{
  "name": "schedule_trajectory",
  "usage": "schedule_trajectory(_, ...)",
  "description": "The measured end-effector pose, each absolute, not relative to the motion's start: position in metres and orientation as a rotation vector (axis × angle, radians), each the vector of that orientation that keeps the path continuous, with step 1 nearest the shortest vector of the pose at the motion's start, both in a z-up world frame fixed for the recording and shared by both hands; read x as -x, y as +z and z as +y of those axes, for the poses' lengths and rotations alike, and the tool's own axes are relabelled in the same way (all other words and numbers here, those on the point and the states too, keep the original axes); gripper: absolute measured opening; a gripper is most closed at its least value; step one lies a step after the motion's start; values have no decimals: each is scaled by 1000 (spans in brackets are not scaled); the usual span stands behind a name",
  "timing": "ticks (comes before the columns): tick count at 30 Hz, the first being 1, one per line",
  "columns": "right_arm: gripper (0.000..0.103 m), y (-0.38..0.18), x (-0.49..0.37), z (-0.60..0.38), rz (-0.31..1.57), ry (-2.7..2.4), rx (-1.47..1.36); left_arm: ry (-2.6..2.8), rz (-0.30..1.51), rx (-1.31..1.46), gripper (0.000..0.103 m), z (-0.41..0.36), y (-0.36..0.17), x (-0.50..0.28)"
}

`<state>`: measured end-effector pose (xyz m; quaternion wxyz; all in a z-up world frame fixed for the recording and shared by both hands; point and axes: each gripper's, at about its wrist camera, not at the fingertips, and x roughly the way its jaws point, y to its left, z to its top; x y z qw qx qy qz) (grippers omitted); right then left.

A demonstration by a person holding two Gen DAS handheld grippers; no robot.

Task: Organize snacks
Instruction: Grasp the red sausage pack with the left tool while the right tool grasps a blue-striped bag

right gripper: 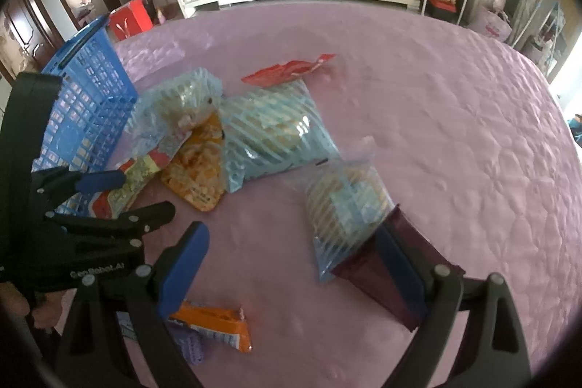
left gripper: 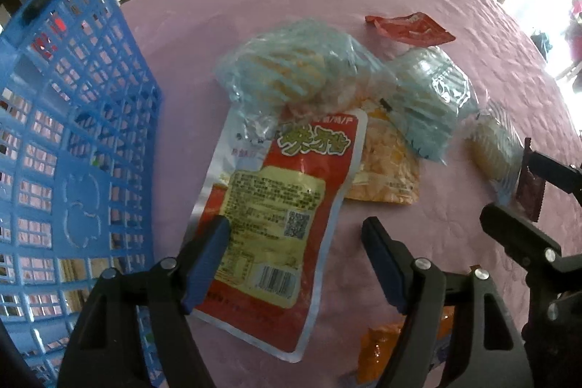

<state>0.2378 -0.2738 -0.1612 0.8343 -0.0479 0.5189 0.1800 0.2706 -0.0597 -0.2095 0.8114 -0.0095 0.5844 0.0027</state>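
Quilted cover: pink, glossy fabric (right gripper: 454,151) with a stitched pattern, spread over the surface that carries the snacks
Basket: blue plastic lattice basket (left gripper: 72,140) with square holes, standing at the left edge of the pile
Red pouch: flat, shiny foil red pouch (left gripper: 276,206), printed label up, lying just beside the basket
Striped bags: crinkly clear bags with pale blue stripes (right gripper: 272,133), puffy, heaped behind the red pouch
Left hand-held gripper (left gripper: 294,231): blue pads apart, straddling the red pouch's lower half, not pressing it
Right hand-held gripper (right gripper: 291,242): jaws wide apart, one pad lying against a dark maroon wrapper (right gripper: 367,273)
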Motion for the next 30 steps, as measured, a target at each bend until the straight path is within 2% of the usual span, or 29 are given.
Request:
schedule_trajectory(1, 95, -161, -237, -275, 1099, 378, 99, 16, 1245, 14, 59, -56, -206, -266)
schedule_trajectory(2, 95, -160, -237, -275, 1099, 375, 98, 23, 1244, 7, 50, -55, -205, -264)
schedule_trajectory(4, 95, -159, -236, -277, 1100, 372, 92, 9, 1241, 22, 43, -53, -201, -259)
schedule_trajectory(5, 95, -158, -236, -277, 1100, 371, 89, 0, 1237, 33, 35, -52, -199, -256)
schedule_trajectory(6, 95, -158, -236, -277, 1100, 369, 88, -14, 1233, 43, 19, -55, -196, -252)
schedule_trajectory(7, 95, -157, -237, -277, 1098, 367, 89, -24, 1230, 55, 18, -53, -194, -249)
schedule_trajectory(9, 95, -155, -237, -276, 1093, 367, 88, -44, 1202, 66, 6, -55, -189, -244)
schedule_trajectory(19, 95, -142, -243, -269, 1067, 407, 96, -73, 1140, 115, 3, -61, -170, -246)
schedule_trajectory(30, 95, -152, -282, -246, 1069, 479, 122, -90, 1121, 150, 3, -62, -166, -256)
